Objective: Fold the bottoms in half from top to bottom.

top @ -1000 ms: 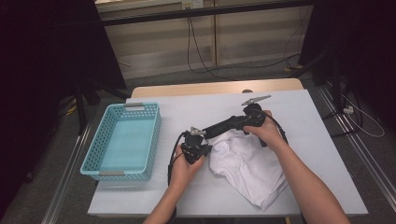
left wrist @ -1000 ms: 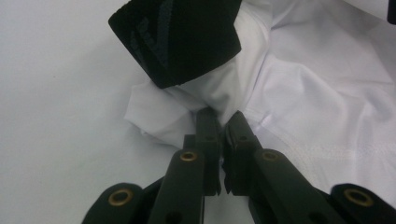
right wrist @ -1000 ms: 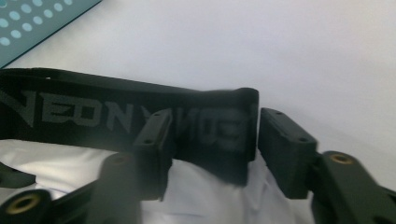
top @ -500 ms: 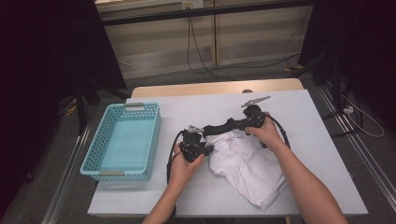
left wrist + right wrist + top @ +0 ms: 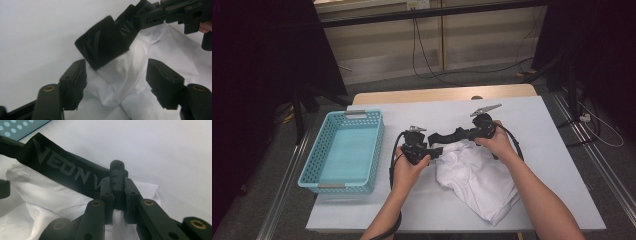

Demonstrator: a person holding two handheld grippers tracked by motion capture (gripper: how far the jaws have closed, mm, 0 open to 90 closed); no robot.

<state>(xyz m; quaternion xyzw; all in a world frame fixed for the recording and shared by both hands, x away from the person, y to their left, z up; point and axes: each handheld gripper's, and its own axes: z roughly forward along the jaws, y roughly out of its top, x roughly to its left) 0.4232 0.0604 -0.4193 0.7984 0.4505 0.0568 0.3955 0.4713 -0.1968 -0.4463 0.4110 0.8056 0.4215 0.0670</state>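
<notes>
Underwear (image 5: pixel 474 175), white with a black waistband (image 5: pixel 62 170), lies right of the blue basket (image 5: pixel 343 150) on the table (image 5: pixel 562 150), the right gripper (image 5: pixel 117 181) clamping that band while the left gripper (image 5: pixel 116 80), jaws just opening, straddles loose cloth.

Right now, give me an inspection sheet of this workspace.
Surface: table under a white cover.
Job's things: white garment with black waistband, crumpled mid-table.
Clutter: light blue basket at left, nothing seen inside.
Grippers: left gripper has just been opening, pads apart around the cloth; right gripper shut on the waistband.
Cables: one trails from each gripper; more on the floor behind.
Surroundings: dark curtains both sides.
</notes>
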